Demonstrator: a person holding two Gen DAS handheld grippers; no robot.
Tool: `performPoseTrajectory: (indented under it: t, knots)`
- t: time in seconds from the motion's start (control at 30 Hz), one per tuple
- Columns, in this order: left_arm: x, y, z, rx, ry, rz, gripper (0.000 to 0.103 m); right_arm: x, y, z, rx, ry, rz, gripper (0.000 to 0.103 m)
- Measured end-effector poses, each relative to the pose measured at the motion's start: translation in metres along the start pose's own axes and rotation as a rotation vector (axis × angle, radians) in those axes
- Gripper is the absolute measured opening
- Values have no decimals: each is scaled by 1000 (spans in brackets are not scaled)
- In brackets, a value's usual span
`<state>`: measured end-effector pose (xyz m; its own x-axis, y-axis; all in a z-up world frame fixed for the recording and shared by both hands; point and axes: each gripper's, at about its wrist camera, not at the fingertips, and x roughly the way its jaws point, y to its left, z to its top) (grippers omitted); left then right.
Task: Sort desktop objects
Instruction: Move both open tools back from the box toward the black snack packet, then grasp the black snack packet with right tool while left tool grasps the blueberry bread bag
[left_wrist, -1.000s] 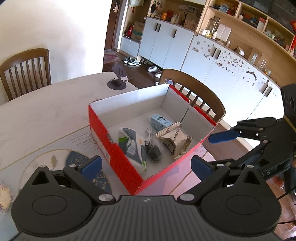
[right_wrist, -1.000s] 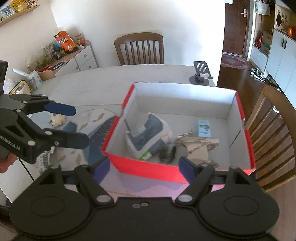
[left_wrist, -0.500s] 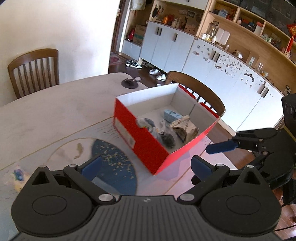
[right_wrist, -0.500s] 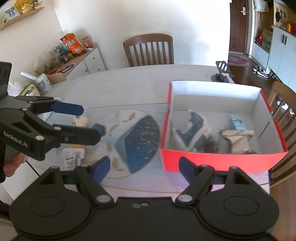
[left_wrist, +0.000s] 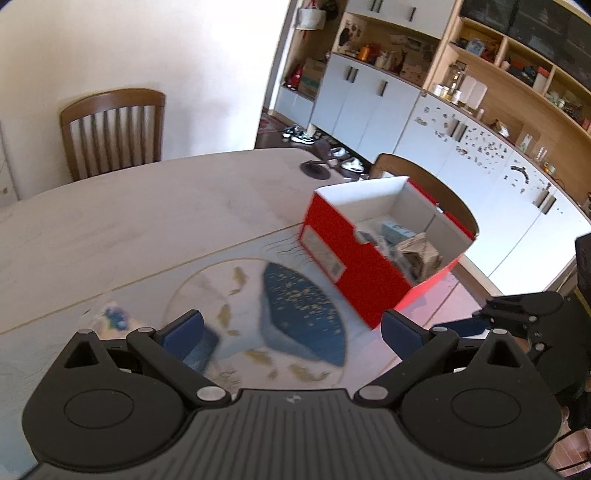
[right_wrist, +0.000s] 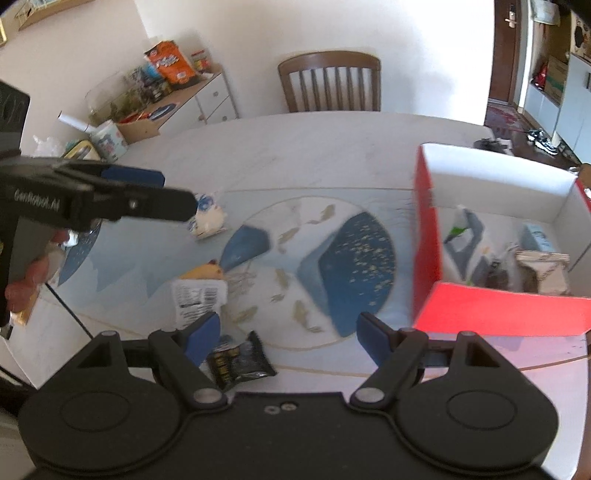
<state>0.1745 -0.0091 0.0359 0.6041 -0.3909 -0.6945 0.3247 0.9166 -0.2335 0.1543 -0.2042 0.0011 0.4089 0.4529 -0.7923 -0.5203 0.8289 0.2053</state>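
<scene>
A red box (left_wrist: 351, 258) with a white inside stands on the table's right end and holds several packets. In the right wrist view the red box (right_wrist: 426, 240) is at the right. Loose on the mat lie a white packet with blue print (right_wrist: 207, 219), a yellow and white labelled packet (right_wrist: 199, 295) and a black packet (right_wrist: 240, 363). My left gripper (left_wrist: 293, 332) is open and empty above the mat; the left gripper (right_wrist: 177, 194) hangs just left of the white packet. My right gripper (right_wrist: 288, 336) is open and empty, its left finger over the black packet.
A printed blue and white placemat (left_wrist: 295, 314) covers the near table. Wooden chairs stand at the far side (right_wrist: 328, 81) and behind the box (left_wrist: 424, 177). A black phone stand (left_wrist: 314, 170) sits near the far edge. A sideboard with snacks (right_wrist: 173, 70) is far left.
Both grippers have swung left, away from the box and over the mat. The box has slid to the right in both views, and the loose packets have come into sight.
</scene>
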Motion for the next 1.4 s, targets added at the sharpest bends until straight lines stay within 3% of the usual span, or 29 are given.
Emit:
performPoseTrajectory:
  t: [0.37, 0.77, 1.17, 1.4]
  knots:
    - [0, 57, -14, -43, 20, 44, 103, 36, 37, -14, -61, 72, 0, 81]
    - [25, 104, -28, -100, 60, 101, 103, 71, 45, -24, -101, 159, 25, 81]
    - [74, 157, -24, -294, 145, 165, 103, 99, 43, -28, -138, 216, 45, 81]
    - [100, 172, -11, -394, 184, 253, 103, 111, 42, -26, -159, 239, 54, 81]
